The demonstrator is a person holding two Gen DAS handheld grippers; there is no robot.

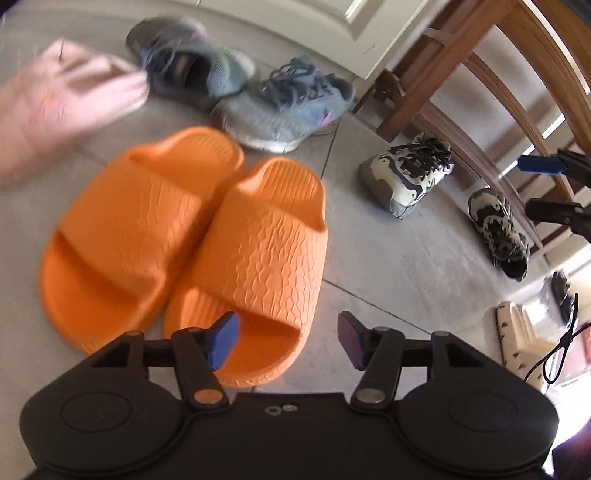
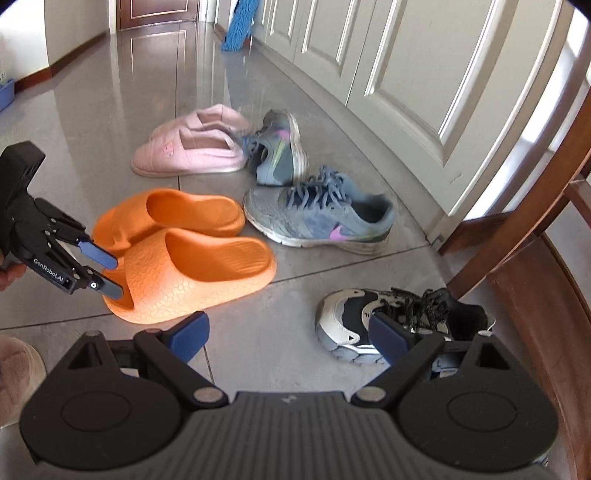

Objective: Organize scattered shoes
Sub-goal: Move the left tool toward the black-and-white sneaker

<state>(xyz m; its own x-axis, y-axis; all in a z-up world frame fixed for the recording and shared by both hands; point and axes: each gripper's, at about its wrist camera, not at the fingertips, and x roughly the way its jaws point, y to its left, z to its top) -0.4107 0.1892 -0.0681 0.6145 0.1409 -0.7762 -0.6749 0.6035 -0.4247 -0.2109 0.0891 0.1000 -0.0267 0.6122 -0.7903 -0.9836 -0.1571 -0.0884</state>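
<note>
Two orange slides (image 1: 184,229) (image 2: 192,254) lie side by side on the tiled floor. My left gripper (image 1: 286,339) (image 2: 105,271) is open at the toe of the slide nearer the right wrist camera. One finger is over its toe opening and the other is outside its side wall, with gaps showing. My right gripper (image 2: 288,332) (image 1: 543,188) is open over bare floor, just left of a white-and-black sneaker (image 2: 347,325) (image 1: 406,177). Its mate (image 1: 498,229) lies further off. Two grey-blue sneakers (image 1: 284,110) (image 2: 317,218) and pink slippers (image 2: 192,147) (image 1: 74,96) lie beyond the slides.
Wooden chair legs (image 1: 443,74) (image 2: 517,221) stand close to the white-and-black sneakers. White panelled doors (image 2: 406,74) run along the right. A blue mop (image 2: 238,26) leans far back. A fuzzy slippered foot (image 2: 14,369) is at the lower left.
</note>
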